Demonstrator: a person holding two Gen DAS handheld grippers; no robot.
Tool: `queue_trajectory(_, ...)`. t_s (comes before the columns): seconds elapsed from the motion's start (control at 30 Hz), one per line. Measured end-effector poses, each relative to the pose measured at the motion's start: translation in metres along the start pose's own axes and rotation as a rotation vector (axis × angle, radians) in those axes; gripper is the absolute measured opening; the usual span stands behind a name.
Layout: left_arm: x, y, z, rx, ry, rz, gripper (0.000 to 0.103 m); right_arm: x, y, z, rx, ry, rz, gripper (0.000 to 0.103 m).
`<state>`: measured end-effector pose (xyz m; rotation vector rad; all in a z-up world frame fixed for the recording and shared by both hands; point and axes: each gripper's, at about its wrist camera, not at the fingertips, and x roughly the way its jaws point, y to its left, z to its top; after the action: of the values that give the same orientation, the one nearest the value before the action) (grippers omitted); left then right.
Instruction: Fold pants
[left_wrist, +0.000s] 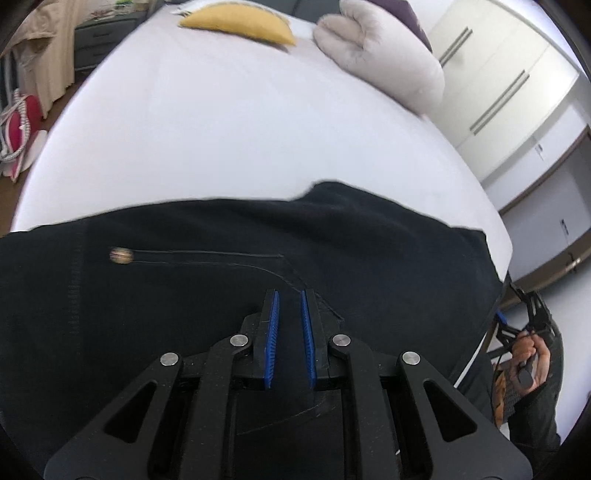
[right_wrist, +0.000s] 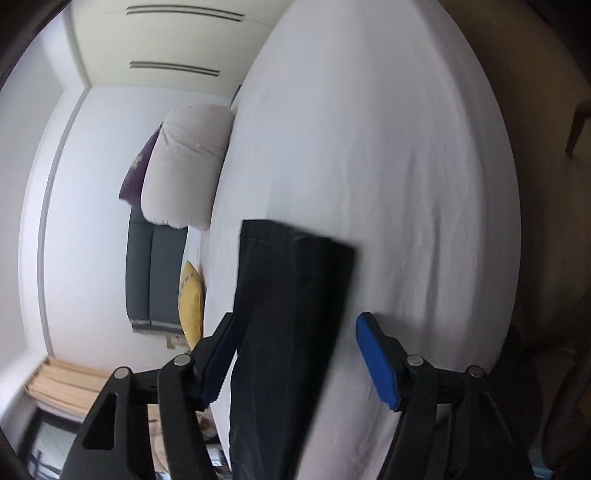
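Black pants (left_wrist: 221, 266) lie on the white bed (left_wrist: 221, 129), waist end with a metal button (left_wrist: 121, 255) and fly seam under my left gripper (left_wrist: 290, 295). Its blue-padded jaws stand slightly apart just above the cloth, holding nothing. In the right wrist view the pant legs (right_wrist: 291, 295) stretch across the bed (right_wrist: 388, 166), hems at the far end. My right gripper (right_wrist: 295, 332) is wide open with the legs passing between its fingers, not gripped. The right gripper also shows at the left wrist view's right edge (left_wrist: 532, 314).
A yellow cushion (left_wrist: 240, 24) and a grey rolled pillow (left_wrist: 384, 55) lie at the bed's far end. White wardrobe doors (left_wrist: 498, 81) stand to the right. A pink bag (left_wrist: 18, 129) sits on the floor at left. A grey headboard (right_wrist: 155, 273) shows in the right wrist view.
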<state>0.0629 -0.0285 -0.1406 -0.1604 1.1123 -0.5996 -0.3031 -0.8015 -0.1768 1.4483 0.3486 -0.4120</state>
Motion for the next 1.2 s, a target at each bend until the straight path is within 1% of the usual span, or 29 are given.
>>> queue_trajectory(0.1, 0.024, -0.003, -0.002, 0.005, 0.068, 0.027, 0.012, 0.0, -0.014, 0.011, 0.047, 0.005, 0.052, 0.066)
queue_trajectory(0.13, 0.03, -0.001, -0.003, 0.0, 0.079, 0.027, 0.012, 0.001, -0.015, 0.012, 0.051, 0.005, 0.064, 0.066)
queue_trajectory(0.27, 0.036, 0.012, -0.008, -0.044, 0.084, -0.017, 0.012, -0.011, -0.025, 0.015, 0.09, -0.005, 0.138, 0.066)
queue_trajectory(0.33, 0.04, 0.015, -0.012, -0.048, 0.089, -0.021, 0.012, -0.011, -0.03, 0.015, 0.103, -0.008, 0.177, 0.064)
queue_trajectory(0.53, 0.041, 0.021, -0.015, -0.036, 0.091, -0.01, 0.012, 0.007, -0.023, 0.025, 0.093, 0.0, 0.209, 0.056)
queue_trajectory(0.6, 0.041, 0.023, -0.016, -0.046, 0.093, -0.018, 0.012, 0.016, -0.024, 0.03, 0.104, 0.007, 0.214, 0.046)
queue_trajectory(0.63, 0.041, 0.024, -0.015, -0.049, 0.093, -0.021, 0.012, 0.021, -0.025, 0.032, 0.109, 0.012, 0.215, 0.043)
queue_trajectory(0.7, 0.041, 0.024, -0.016, -0.052, 0.094, -0.023, 0.012, 0.026, -0.023, 0.036, 0.097, 0.014, 0.206, 0.027)
queue_trajectory(0.73, 0.041, 0.025, -0.016, -0.052, 0.094, -0.023, 0.012, 0.029, -0.022, 0.037, 0.092, 0.017, 0.199, 0.022)
queue_trajectory(0.77, 0.041, 0.025, -0.016, -0.051, 0.094, -0.022, 0.012, 0.031, -0.022, 0.038, 0.09, 0.018, 0.191, 0.014)
queue_trajectory(0.9, 0.041, 0.027, -0.016, -0.062, 0.091, -0.031, 0.012, 0.03, -0.017, 0.035, 0.041, -0.008, 0.134, 0.012)
queue_trajectory(1.03, 0.039, 0.031, -0.017, -0.073, 0.089, -0.045, 0.012, 0.026, 0.006, 0.032, -0.053, -0.034, 0.049, 0.011)
queue_trajectory(1.1, 0.039, 0.033, -0.018, -0.081, 0.087, -0.053, 0.012, 0.025, 0.03, 0.026, -0.142, -0.037, 0.001, 0.011)
queue_trajectory(1.2, 0.037, 0.035, -0.018, -0.09, 0.083, -0.061, 0.012, 0.029, 0.086, -0.007, -0.381, -0.005, -0.068, 0.011)
